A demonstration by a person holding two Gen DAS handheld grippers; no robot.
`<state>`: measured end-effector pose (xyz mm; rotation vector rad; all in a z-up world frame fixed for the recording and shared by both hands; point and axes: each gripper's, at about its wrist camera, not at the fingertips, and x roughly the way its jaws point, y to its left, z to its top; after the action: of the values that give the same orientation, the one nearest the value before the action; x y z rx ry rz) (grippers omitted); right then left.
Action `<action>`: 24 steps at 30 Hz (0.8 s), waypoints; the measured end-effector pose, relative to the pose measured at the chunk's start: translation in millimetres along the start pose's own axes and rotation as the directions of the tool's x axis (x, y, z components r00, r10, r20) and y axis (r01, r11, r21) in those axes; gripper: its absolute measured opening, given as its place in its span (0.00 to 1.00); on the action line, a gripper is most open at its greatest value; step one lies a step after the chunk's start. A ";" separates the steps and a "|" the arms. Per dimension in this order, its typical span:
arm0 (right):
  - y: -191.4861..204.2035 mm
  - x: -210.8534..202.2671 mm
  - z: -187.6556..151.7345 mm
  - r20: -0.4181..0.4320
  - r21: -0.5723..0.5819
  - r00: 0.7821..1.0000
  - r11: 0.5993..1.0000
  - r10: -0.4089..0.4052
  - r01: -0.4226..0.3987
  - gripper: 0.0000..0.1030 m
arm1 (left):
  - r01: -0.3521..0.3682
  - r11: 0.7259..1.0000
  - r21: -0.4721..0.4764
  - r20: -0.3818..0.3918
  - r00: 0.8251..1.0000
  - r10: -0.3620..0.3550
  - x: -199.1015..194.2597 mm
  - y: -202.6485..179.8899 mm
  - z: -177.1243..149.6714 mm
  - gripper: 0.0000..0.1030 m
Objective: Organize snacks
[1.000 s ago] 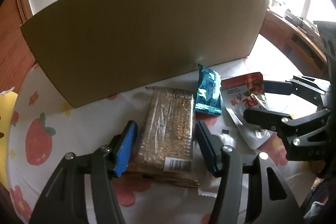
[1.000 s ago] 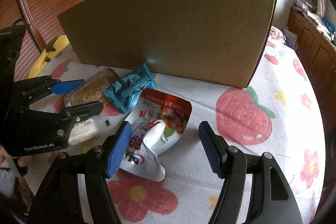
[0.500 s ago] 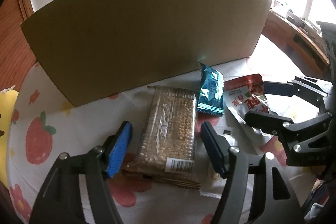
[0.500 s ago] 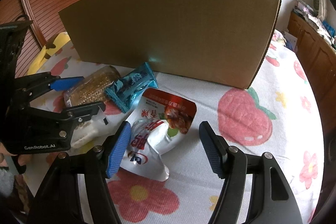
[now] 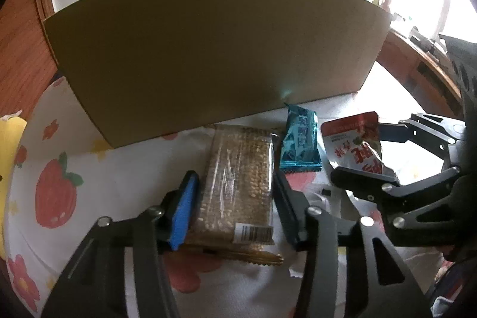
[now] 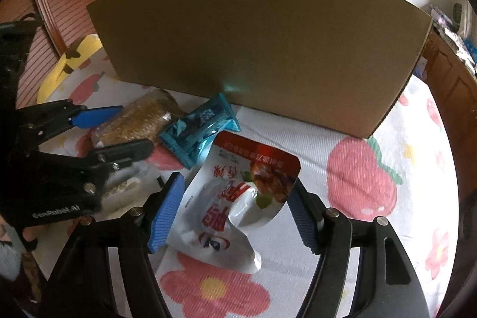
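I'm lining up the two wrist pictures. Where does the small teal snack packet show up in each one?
Left wrist view: the teal snack packet lies right of centre, between the clear grain bar pack and the red-and-white pouch.
Right wrist view: the teal snack packet lies left of centre, above the pouch.
Shared landmark: the cardboard box standing just behind it.

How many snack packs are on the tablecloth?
3 clear ones: grain bar between the left gripper's fingers, teal pack beside it, red-white pouch farthest right. More may hide underneath.
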<state>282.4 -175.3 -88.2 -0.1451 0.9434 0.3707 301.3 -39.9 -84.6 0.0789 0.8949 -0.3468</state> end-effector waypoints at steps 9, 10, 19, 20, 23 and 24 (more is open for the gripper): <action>8.4 4.4 0.2 -0.007 -0.032 1.000 0.999 -0.030 0.030 0.76 | 0.001 1.000 -0.007 0.006 1.000 -0.001 -1.7 1.6 0.0 0.43; 7.5 3.7 -0.4 -0.010 -0.030 0.999 0.999 -0.032 0.031 0.76 | -0.003 1.000 -0.006 0.006 1.000 0.003 -1.5 1.0 0.1 0.43; 2.1 -6.4 -8.0 0.003 -0.056 1.000 0.998 -0.002 0.002 0.62 | -0.012 1.000 -0.012 0.009 1.000 0.013 -2.3 0.4 0.7 0.43; -0.1 -9.1 -10.3 0.007 -0.056 1.000 0.998 0.001 -0.001 0.58 | -0.012 1.000 -0.016 0.008 1.000 0.012 -2.1 1.4 0.7 0.43; -3.5 -14.3 -14.4 0.018 -0.052 1.000 0.999 0.016 -0.015 0.55 | -0.010 1.000 -0.017 0.009 1.000 0.010 -1.3 1.7 0.7 0.43; -3.7 -15.3 -15.2 0.022 -0.051 1.000 0.999 0.017 -0.016 0.54 | -0.009 1.000 -0.016 0.009 1.000 0.009 -1.1 1.6 0.8 0.43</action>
<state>264.1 -186.8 -84.7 -0.1791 0.9143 0.4111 301.8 -38.3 -83.4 0.0665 0.8879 -0.3311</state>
